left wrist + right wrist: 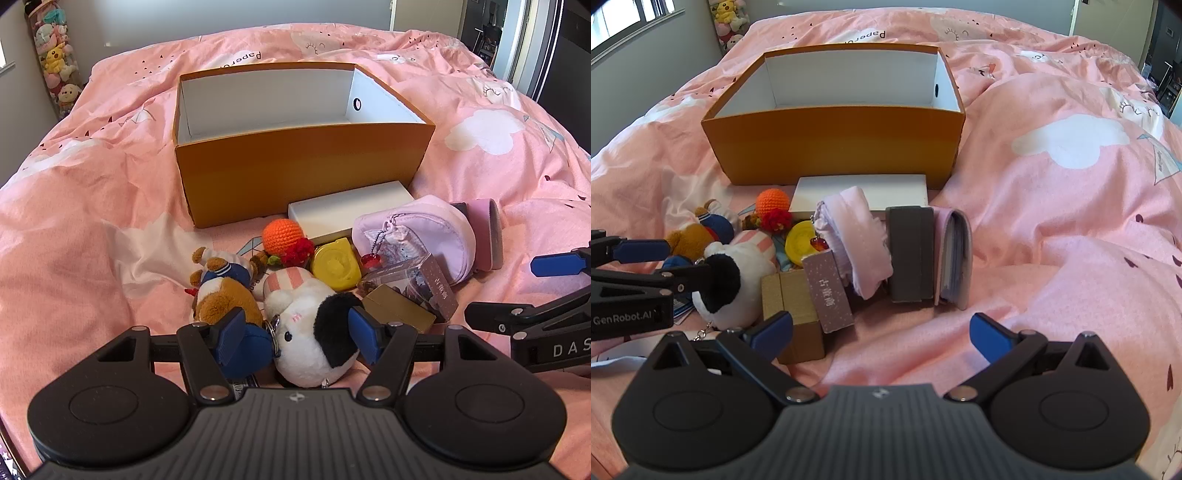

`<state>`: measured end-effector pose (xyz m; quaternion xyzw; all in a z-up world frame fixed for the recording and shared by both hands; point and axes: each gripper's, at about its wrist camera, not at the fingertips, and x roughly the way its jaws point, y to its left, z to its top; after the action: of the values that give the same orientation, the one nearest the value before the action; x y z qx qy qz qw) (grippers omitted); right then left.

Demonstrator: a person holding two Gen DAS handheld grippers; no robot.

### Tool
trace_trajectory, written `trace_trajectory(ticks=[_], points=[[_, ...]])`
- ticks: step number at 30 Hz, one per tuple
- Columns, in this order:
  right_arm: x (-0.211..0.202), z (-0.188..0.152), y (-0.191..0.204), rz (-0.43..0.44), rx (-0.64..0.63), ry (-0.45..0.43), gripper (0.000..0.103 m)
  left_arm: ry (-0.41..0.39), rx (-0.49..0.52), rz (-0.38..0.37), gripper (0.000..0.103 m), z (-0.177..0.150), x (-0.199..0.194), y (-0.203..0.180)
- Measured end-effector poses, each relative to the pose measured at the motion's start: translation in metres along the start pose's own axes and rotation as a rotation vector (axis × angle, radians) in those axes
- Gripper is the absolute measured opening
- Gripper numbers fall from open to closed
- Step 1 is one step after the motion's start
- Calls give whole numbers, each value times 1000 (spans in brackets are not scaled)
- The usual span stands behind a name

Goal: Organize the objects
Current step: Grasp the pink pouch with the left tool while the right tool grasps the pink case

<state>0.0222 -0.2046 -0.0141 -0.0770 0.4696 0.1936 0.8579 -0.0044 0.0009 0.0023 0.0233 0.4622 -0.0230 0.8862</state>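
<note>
Left gripper (297, 338): black body, blue pads, jaws part open, straddling a white plush toy with a black patch and pink-striped cap (314, 328); the right pad presses its black patch, the left pad sits on a blue plush part beside it; firm hold cannot be told. "GenRobot.AI" reads on its side in the right wrist view.

Left of these jaws: brown plush bear in a navy sailor outfit (225, 291), touching the white plush.

Ahead of the jaws: orange crocheted ball with red trim (282, 238); yellow round plastic case (336, 267); flat white box (351, 214); beyond them an open orange cardboard box with white interior (295, 166), nothing visible inside.

Right of the jaws: gold rectangular box (397, 310); clear packet with a mauve dotted label bearing Chinese characters (439, 288); lilac zip pouch with a red charm (417, 236).

Right gripper (881, 332): jaws wide open, holding nothing, low over the pink cloud-print bedspread (1071, 221), printed "Paper…". Left pad just beside the gold box. Ahead: grey folded case (910, 254), pink wallet (955, 258). "DAS" shows on its side.
</note>
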Motion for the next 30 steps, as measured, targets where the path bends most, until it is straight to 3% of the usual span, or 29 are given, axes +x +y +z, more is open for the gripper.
trace_trajectory(ticks=[10,16,20,26,30], points=[[1,8,-9,5,17,18,99,-21,39,-47,76,18,-4,-5],[-9,36,-25,-41,-22,-24,87,-24,54,-109,76,53,-1,-14],[-10,62,-37,-56,-46,-47,72,-11,26,-189,76,81,11,-18],[21,105,-68,35,33,76,44,113,-138,-294,74,113,52,-16],[47,119,-72,88,25,156,41,239,-264,-326,73,119,86,-13]])
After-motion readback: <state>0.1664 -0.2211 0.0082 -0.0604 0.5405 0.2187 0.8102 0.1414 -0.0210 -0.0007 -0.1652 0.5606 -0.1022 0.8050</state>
